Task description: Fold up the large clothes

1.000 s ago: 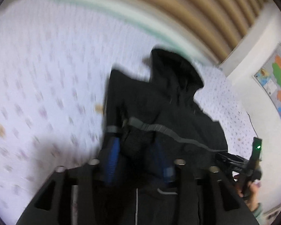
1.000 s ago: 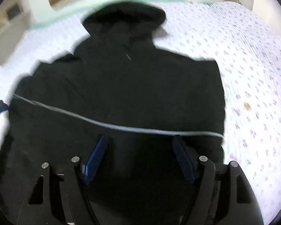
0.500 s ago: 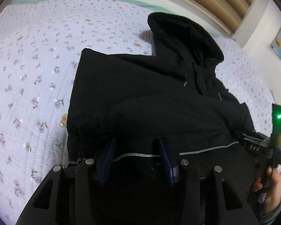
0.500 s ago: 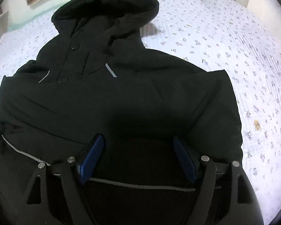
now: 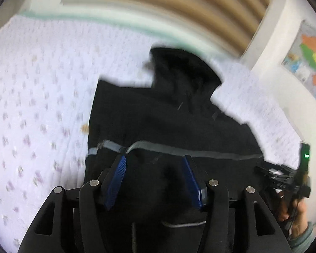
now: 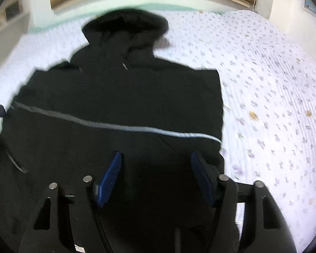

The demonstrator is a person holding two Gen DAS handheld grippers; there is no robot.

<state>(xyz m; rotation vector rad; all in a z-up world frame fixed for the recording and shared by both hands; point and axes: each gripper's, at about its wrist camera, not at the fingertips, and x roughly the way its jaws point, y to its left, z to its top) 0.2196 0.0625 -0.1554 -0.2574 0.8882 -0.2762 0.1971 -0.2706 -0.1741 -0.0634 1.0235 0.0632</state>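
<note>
Black padded fabric fills both views: a large black hooded jacket (image 5: 170, 118) lies on a white quilted bedspread with small purple flowers (image 5: 38, 105).

From the left wrist, the jacket's sides are already turned in, so its body reads as a fairly narrow block with the hood at the far end. A grey reflective stripe (image 5: 179, 147) runs across the jacket just beyond the fingertips, and the lower part of the jacket bunches up on the near side of that stripe. The left gripper (image 5: 155, 181) stands with its blue pads apart, having just spread wider; dark cloth sits between them, but the pads do not visibly press on it. At the jacket's right edge the right gripper (image 5: 292, 175) shows with a green light; from here I cannot tell how its jaws stand.

From the right wrist, the jacket (image 6: 120, 97) spreads from hood to hem, the same stripe (image 6: 115, 124) crossing it. The right gripper (image 6: 155, 179) hovers over the near hem, jaws apart though they have just narrowed; cloth lies between and below them, unpinched.

I judge the side folds done, while the lengthwise fold, bringing hem toward hood, is only starting.
</note>
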